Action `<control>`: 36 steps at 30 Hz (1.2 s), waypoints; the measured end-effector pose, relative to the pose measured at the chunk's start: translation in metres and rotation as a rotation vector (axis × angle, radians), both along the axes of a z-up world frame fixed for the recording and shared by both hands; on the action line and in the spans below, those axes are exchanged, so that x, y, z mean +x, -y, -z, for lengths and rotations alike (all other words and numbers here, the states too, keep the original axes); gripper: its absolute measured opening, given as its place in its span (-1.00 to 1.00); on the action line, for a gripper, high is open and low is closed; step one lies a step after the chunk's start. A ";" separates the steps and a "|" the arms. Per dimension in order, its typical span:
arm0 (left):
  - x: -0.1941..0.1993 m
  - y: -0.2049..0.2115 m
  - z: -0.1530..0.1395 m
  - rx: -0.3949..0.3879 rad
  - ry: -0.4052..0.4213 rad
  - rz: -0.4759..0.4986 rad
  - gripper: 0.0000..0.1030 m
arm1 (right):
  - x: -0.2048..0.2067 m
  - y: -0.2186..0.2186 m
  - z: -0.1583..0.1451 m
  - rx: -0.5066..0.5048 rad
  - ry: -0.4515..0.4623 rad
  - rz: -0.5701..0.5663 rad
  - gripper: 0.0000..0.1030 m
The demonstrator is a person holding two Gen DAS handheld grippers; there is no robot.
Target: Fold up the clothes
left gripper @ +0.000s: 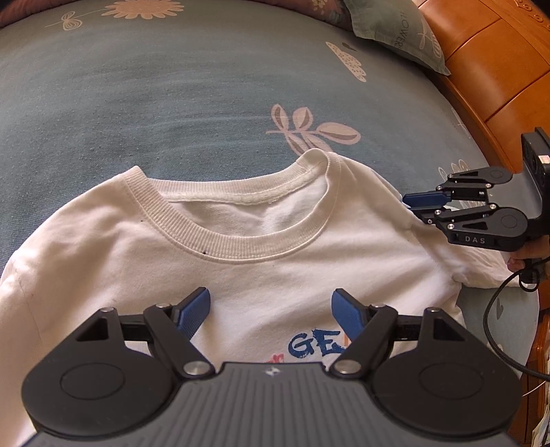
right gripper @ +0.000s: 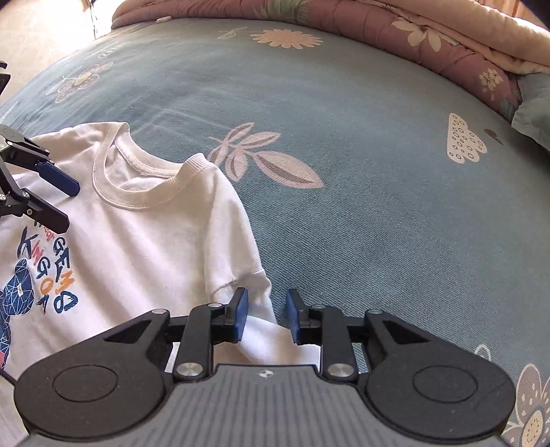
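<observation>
Left wrist view: a white T-shirt (left gripper: 261,261) with a ribbed collar and a blue printed design lies face up on the bed (left gripper: 206,103), spread directly beneath and ahead of the left tongs (left gripper: 271,309). These tongs stand wide apart over the chest of the shirt, with nothing between their blue pads. To their right, the right tongs (left gripper: 417,203) reach in at the shirt's shoulder, near the sleeve (left gripper: 481,268). In the right wrist view the right tongs (right gripper: 264,314) show a modest gap between the pads, with the white sleeve (right gripper: 261,340) lying under and between them; the pads do not press on it. The bed's blue floral sheet stretches beyond both tongs, a folded pink quilt (right gripper: 412,37) at its far edge. A wooden headboard (left gripper: 488,68) and a pillow (left gripper: 405,31) lie right of the left tongs.
</observation>
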State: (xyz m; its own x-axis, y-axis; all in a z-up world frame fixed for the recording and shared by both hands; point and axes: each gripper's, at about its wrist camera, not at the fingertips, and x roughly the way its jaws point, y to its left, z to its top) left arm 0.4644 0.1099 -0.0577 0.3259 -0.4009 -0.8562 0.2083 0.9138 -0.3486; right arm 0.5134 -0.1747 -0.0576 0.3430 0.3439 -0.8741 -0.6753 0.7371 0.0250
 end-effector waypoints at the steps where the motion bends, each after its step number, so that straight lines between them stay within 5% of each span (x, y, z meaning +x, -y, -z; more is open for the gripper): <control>1: 0.000 0.000 0.000 -0.002 0.000 0.000 0.49 | -0.002 -0.004 -0.001 -0.008 0.001 -0.026 -0.87; 3: 0.000 -0.001 -0.001 -0.005 0.004 0.000 0.49 | -0.006 -0.013 -0.004 -0.089 0.099 -0.054 -0.93; 6: 0.001 -0.003 -0.006 -0.016 0.021 -0.006 0.49 | 0.009 -0.005 -0.018 -0.098 0.268 0.117 -0.89; 13: 0.012 0.007 -0.025 -0.110 0.054 0.032 0.49 | -0.014 0.032 -0.044 0.054 0.156 0.373 -0.43; 15: 0.019 0.012 -0.027 -0.166 0.050 0.043 0.49 | -0.028 0.038 -0.036 0.068 0.093 0.436 -0.11; 18: 0.034 0.032 -0.027 -0.181 0.074 0.095 0.49 | -0.038 0.046 -0.008 0.110 -0.007 0.532 -0.08; 25: 0.061 0.083 -0.031 -0.231 0.102 0.185 0.49 | -0.006 0.065 0.005 0.080 0.103 0.712 -0.02; 32: 0.072 0.126 -0.005 -0.333 0.025 0.236 0.49 | -0.098 0.111 -0.016 0.116 0.124 0.797 0.23; 36: 0.081 0.137 0.014 -0.185 0.091 0.224 0.31 | -0.122 0.136 0.006 0.058 0.079 0.857 0.28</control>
State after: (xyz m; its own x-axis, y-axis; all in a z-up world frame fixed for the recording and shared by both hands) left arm 0.5455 -0.0272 -0.0715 0.2839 -0.6182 -0.7330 0.4356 0.7642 -0.4758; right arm 0.3910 -0.3110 -0.0637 0.5638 -0.0182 -0.8257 0.1124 0.9922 0.0549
